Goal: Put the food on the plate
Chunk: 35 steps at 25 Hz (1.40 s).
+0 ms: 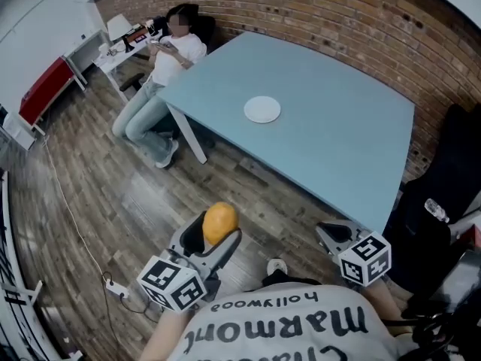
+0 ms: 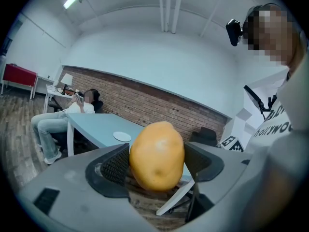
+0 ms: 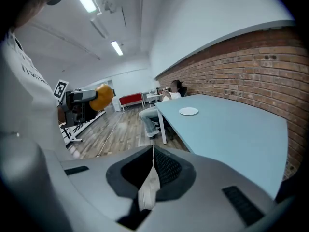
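Left gripper (image 1: 212, 241): fingers (image 2: 116, 166) clamped on an orange-yellow fruit (image 2: 157, 156), one ribbed pad on each side. The fruit sits upright between the pads and its top sticks out past the fingertips. It's held in the air over the wood floor (image 1: 113, 201), short of the table edge.

Right gripper (image 3: 153, 166): fingers (image 3: 169, 170) pressed together, no object between them. It's near the near corner of the light blue table (image 1: 338, 134).

White plate (image 1: 262, 109) lies flat on the table, well ahead of both sets of fingertips and well apart from the fruit. Nothing on it. From the left fingers it's ahead and slightly to their left; from the right fingers it's ahead and a little to their right.

A seated person (image 1: 161, 74) is at the far corner of the table, beyond the plate, by the brick wall (image 1: 316, 6).
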Tool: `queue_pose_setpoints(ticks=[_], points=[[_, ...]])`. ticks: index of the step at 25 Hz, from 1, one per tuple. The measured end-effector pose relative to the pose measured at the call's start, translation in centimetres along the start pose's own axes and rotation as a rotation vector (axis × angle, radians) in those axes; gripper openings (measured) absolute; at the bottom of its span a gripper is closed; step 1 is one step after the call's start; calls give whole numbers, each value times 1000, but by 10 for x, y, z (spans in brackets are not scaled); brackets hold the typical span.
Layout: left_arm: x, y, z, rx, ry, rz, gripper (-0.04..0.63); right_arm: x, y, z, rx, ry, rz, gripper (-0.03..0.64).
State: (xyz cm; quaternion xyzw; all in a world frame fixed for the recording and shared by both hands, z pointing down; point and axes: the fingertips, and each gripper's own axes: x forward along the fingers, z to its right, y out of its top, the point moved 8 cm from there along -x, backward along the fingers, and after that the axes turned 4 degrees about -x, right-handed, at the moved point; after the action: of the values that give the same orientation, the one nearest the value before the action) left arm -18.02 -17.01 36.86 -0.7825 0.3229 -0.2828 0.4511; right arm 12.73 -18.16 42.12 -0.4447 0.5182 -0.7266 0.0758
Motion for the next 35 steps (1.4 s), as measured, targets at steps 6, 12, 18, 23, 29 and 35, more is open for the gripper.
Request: queue_pose_setpoints(ticks=[6,12,18,23,29,35], points=[[43,15,-11,15,16,6,350,26,21,44,-25,16,8,9],[75,22,-27,7,34,4,350,50,29,80,-25,21,-3,9],[111,28,-38,-3,38,-5,350,66,37,114,-21,32,-12,9],[134,33,-45,-10,48,-9,350,79,44,141,-26,20,-17,9],[143,38,-54,-18,66,-29,350,96,55,150,-21,40,-18,9],[161,43,-69,-28,65,-40,350,114,62,160,-8,51,-19,9]])
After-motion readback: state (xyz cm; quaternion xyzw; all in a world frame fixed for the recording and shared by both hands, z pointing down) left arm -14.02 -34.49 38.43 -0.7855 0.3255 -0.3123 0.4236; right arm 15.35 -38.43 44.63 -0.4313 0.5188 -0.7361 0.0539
